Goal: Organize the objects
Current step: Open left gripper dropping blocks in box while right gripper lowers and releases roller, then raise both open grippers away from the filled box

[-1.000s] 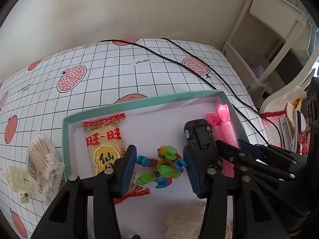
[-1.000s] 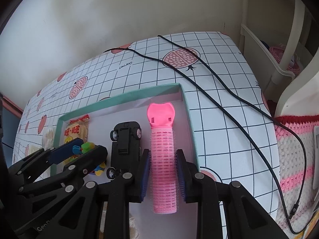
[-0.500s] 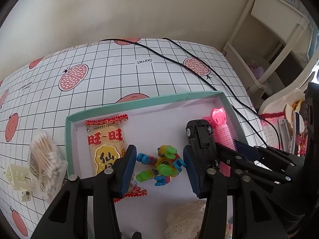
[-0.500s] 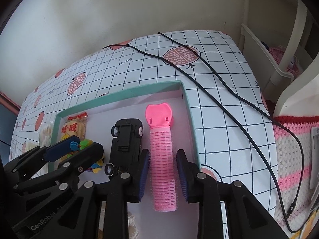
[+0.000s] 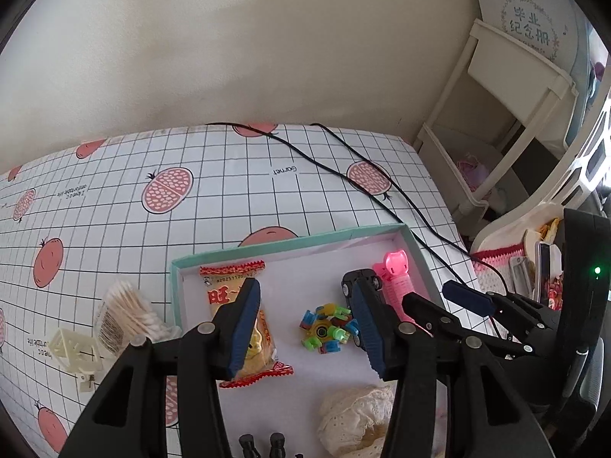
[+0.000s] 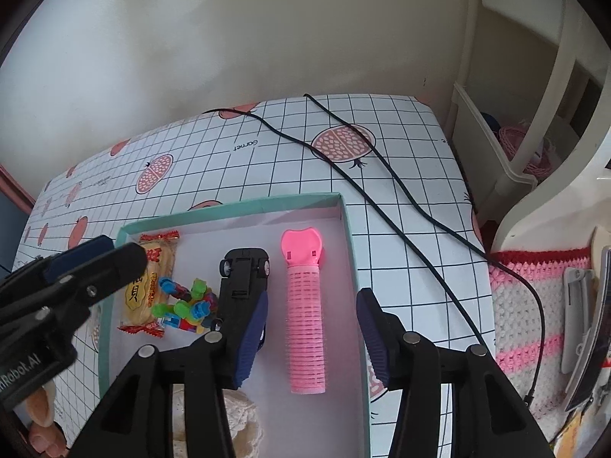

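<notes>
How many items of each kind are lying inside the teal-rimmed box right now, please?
Snack packet: 1
Colourful building-block toy: 1
Black toy car: 1
Pink hair roller: 1
Cream lace fabric bundle: 1
Total in the box: 5

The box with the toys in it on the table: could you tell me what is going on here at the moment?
A person is sorting small things into the teal-rimmed box, holding a gripper in each hand. The right gripper is open above the pink hair roller, which lies flat in the box beside the black toy car. The left gripper is open too, over the colourful block toy and the snack packet. Neither is holding anything.
</notes>
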Available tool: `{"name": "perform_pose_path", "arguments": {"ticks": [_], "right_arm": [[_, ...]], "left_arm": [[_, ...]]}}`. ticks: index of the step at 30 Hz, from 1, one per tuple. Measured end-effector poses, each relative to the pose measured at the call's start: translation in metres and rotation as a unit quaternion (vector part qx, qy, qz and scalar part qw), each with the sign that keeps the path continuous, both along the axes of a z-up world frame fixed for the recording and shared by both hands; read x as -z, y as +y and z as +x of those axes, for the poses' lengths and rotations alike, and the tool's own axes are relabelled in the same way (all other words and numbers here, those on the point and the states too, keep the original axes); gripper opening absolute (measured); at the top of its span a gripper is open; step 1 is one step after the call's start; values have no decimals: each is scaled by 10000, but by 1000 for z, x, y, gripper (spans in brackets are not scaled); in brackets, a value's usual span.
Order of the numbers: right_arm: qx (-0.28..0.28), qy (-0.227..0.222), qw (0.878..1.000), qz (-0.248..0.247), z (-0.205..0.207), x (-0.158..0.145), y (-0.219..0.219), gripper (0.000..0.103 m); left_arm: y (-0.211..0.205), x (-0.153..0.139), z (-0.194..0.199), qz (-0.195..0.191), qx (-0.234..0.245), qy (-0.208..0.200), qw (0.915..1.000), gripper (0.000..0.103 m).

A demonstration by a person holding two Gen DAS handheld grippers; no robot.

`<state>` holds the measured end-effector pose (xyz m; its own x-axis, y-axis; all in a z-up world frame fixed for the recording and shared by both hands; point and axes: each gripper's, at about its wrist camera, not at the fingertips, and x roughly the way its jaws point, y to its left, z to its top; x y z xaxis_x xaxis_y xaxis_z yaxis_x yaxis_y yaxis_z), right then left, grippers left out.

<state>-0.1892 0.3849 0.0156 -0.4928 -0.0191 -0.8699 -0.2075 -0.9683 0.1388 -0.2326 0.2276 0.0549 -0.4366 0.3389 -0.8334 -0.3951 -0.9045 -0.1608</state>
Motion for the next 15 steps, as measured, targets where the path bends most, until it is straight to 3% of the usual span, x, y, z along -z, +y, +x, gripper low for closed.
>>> {"name": "perform_pose_path", "arguments": {"ticks": [4,13,15], "right_arm": [[-5,30,10000,59,1,-2,1,61],[42,122,9999,91,2,-3,3,70],[42,135,9998,112,2,-3,3,73]], "left_arm": [[-11,-5,-5,-134,-235,195,9994,59],[-28,5,-17,-481,-704,213,9961,63],[-31,7,-18,-537,-810,233,9950,73]]}}
